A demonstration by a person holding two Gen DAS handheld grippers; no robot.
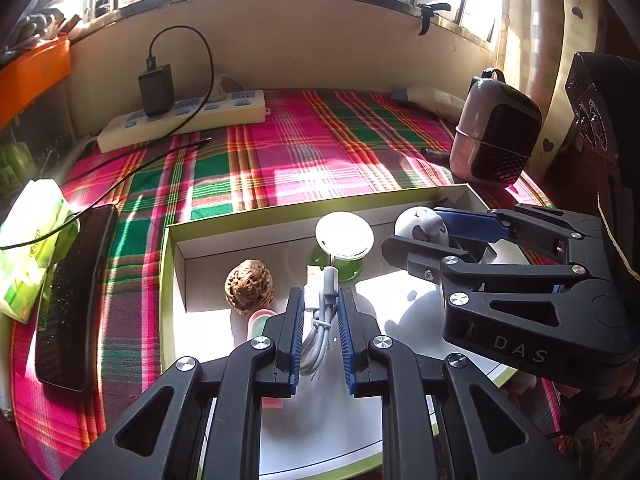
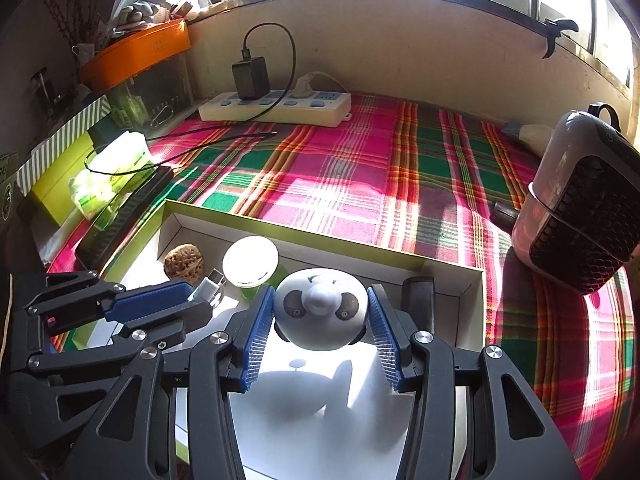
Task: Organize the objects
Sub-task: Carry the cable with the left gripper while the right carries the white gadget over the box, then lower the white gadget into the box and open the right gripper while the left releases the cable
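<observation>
A shallow white box with a green rim (image 1: 172,232) (image 2: 320,236) lies on the plaid cloth. Inside it are a walnut (image 1: 249,286) (image 2: 183,267) and a green cup with a white lid (image 1: 344,236) (image 2: 250,261). My left gripper (image 1: 319,300) (image 2: 200,296) is shut on a coiled white USB cable (image 1: 320,320) (image 2: 208,286), held over the box. My right gripper (image 2: 320,312) (image 1: 424,236) is shut on a round white panda toy (image 2: 320,308) (image 1: 420,226), held above the box floor. A pink thing (image 1: 260,320) sits partly hidden under the left fingers.
A white power strip (image 1: 180,120) (image 2: 276,106) with a black charger and cable lies at the back. A black phone (image 1: 74,300) and a green tissue pack (image 1: 32,240) lie left. A small heater (image 1: 496,136) (image 2: 580,216) stands right. A black object (image 2: 418,300) stands in the box.
</observation>
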